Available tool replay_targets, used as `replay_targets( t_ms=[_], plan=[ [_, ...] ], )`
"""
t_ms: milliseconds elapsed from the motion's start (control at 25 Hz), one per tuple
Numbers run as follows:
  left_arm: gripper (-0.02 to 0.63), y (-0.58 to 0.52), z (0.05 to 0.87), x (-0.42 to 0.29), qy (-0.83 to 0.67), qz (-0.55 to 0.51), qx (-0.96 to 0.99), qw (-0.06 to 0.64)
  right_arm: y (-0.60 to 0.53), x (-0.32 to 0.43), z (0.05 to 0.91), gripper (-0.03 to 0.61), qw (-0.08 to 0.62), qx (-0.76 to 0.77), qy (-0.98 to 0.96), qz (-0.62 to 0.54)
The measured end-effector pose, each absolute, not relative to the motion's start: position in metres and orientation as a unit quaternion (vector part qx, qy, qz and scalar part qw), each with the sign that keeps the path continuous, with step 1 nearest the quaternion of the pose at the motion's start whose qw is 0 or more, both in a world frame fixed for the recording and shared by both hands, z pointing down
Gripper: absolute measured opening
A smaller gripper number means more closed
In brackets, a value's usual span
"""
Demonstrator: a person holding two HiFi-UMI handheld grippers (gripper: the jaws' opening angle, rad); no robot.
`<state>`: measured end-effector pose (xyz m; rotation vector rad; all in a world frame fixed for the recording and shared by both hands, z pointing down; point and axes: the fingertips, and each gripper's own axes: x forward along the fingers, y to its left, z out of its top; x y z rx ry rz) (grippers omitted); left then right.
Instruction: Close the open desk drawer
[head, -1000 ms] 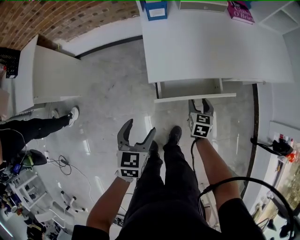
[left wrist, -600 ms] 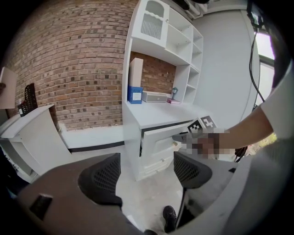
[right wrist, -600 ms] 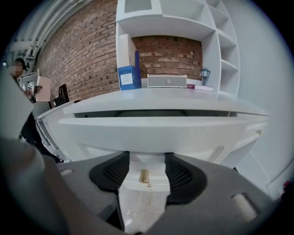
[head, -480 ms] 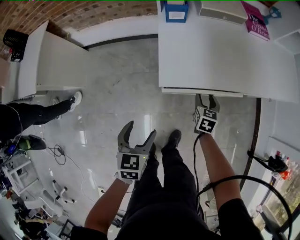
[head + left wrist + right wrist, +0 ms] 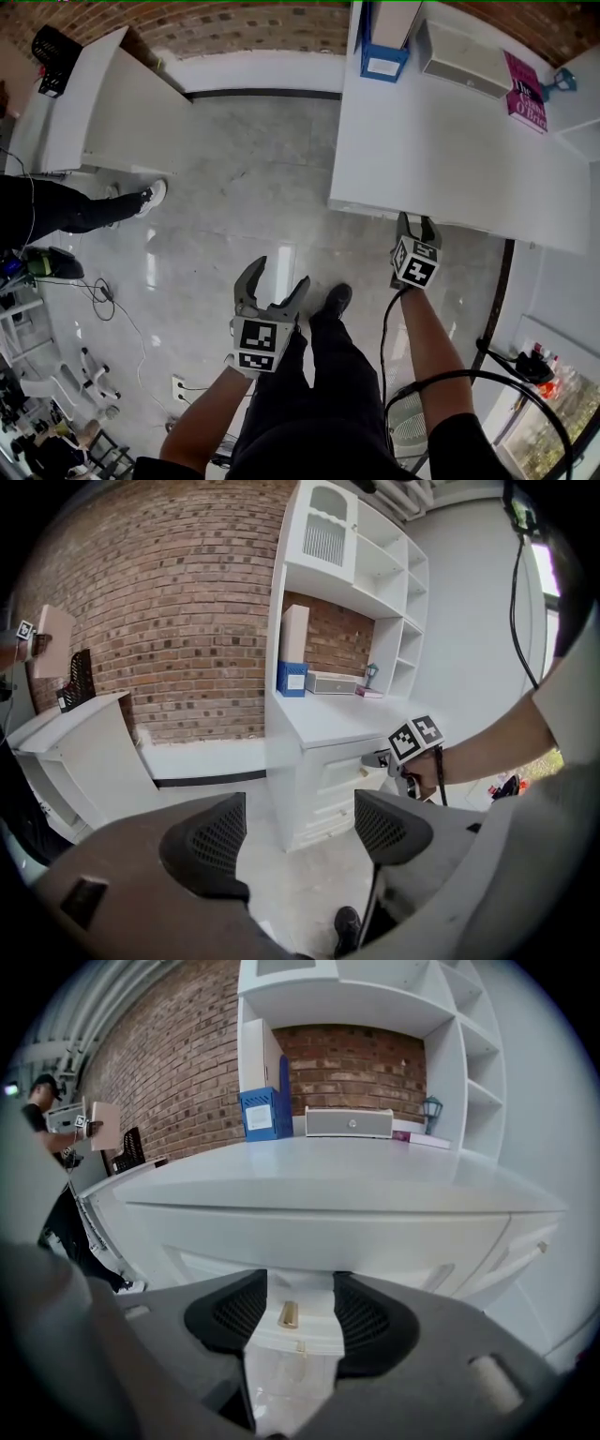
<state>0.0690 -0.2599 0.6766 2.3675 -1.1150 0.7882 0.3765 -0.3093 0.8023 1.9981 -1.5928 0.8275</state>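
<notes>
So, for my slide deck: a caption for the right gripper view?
Right gripper, jaws open but just closing slightly, straddles the small brass knob on the shut white desk drawer.

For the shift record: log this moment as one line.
drawer: pushed in | right gripper: open, jaws have just been closing slightly, brass knob between them, not gripped | left gripper: open, empty, over floor

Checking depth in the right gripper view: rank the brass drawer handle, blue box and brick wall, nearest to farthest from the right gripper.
1. Brass drawer handle, between the fingers, which have just been closing without gripping it.
2. Blue box, rear left of the desktop.
3. Brick wall, behind the box.
</notes>
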Motion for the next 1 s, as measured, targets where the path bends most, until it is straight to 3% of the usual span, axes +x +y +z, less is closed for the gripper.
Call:
replay_targets(
  t_ms=[360,560,1000],
  plan=[
    [0.356,-0.289,0.641,0.044,-0.434,0.238,0.848,0.19,-0.291,0.35,0.736,0.225,0.174,0.734,-0.586,0.297],
    [0.356,-0.308,0.591,0.024,-0.458,0.18,0.85,0.187,-0.3,0.289,0.666,0.219,0.166,0.706,-0.643,0.246],
    [0.356,-0.34,0.459,-0.033,-0.49,0.102,0.858,0.113,-0.342,0.19,0.472,0.202,0.111,0.678,-0.718,0.106]
  ],
)
